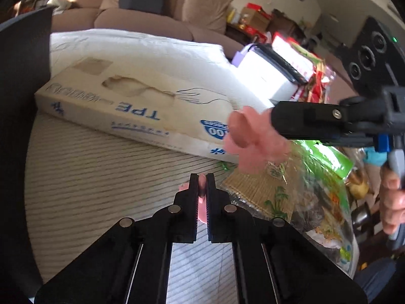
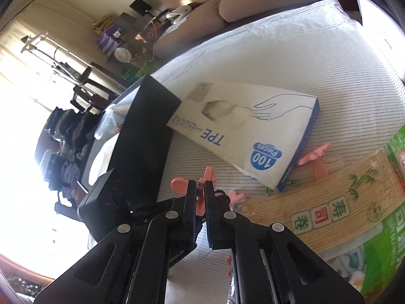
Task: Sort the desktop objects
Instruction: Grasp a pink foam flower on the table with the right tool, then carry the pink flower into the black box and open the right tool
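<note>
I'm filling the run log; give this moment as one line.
left gripper: shut on pink clip | right gripper: shut on pink clip | glove box: on mat

Black left gripper (image 1: 201,181) with round silver rivets.

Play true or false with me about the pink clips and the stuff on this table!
1. The left gripper is pinching a pink clip. True.
2. The right gripper is open and empty. False: it is shut on a second pink clip.
3. The glove box lies flat on the striped cloth. True.
4. The sushi mat pack sits on top of the glove box. False: it lies on the cloth, by the box's corner.
5. Every pink clip has been picked up. False: a loose pink clip lies on the cloth beside the glove box.
</note>
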Tool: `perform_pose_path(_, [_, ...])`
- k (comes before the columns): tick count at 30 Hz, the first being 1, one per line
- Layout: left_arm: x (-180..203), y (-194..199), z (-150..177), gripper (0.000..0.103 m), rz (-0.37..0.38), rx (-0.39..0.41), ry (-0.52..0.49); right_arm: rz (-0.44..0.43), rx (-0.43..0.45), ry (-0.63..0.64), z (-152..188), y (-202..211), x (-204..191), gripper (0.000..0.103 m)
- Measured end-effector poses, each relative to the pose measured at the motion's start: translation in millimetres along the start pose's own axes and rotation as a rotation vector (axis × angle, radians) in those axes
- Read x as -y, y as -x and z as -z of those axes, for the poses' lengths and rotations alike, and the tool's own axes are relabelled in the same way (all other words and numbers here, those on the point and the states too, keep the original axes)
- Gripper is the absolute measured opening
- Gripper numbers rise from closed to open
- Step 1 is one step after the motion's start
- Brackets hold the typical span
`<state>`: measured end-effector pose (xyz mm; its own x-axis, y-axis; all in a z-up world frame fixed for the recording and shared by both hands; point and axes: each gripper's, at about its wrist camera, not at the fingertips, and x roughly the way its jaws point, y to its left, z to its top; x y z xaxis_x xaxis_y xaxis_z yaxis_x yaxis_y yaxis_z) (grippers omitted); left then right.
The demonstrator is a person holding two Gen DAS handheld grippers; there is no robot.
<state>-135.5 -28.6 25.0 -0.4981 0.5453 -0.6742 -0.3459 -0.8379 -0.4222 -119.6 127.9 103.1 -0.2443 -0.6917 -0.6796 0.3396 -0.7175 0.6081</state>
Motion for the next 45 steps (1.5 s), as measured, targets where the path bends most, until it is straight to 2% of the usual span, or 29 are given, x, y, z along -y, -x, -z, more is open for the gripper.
perform_pose_path(4, [-2, 36, -9, 0.005, 0.013, 0.035, 0.045, -0.024, 0.008, 0.008, 1, 4, -14, 0.005])
perform_pose_path(7, [3, 87, -26, 0.005, 0.04, 0.095, 0.058, -0.047, 0.019, 0.025, -2, 11, -32, 0.005])
perform_pose_path(10, [-3, 144, -42, 0.005, 0.026, 0.129, 0.066, -0.078, 0.036, 0.052, -8, 19, -60, 0.005])
perform_pose_path(15, [-61, 236, -59, 0.005, -0.146, 0.158, 0.081, -0.13, 0.046, 0.121, -22, 13, -125, 0.005])
perform_pose_path(20, [-165, 305, -53, 0.005, -0.342, 0.165, 0.208, -0.218, -0.006, 0.156, -31, -46, -198, 0.005])
perform_pose_path(23, [-214, 312, -40, 0.005, -0.404, 0.136, 0.275, -0.244, -0.052, 0.168, -33, -101, -239, 0.005])
perform_pose_path(26, [-245, 304, -28, 0.005, -0.409, 0.111, 0.324, -0.256, -0.114, 0.146, -31, -160, -269, 0.005])
perform_pose_path(29, [-261, 296, -19, 0.005, -0.419, 0.098, 0.332, -0.242, -0.164, 0.14, -31, -213, -292, 0.005])
perform_pose_path(33, [-267, 283, -19, 0.006, -0.451, 0.075, 0.313, -0.187, -0.207, 0.163, -29, -259, -310, 0.005])
perform_pose_path(38, [-272, 287, -20, 0.012, -0.465, 0.078, 0.319, -0.098, -0.236, 0.207, -24, -278, -314, 0.009])
perform_pose_path(40, [-272, 292, -21, 0.017, -0.462, 0.087, 0.326, -0.098, -0.226, 0.22, -22, -272, -312, 0.009])
perform_pose_path(45, [-258, 307, -18, 0.017, -0.462, 0.115, 0.327, -0.079, -0.203, 0.254, -23, -245, -305, 0.011])
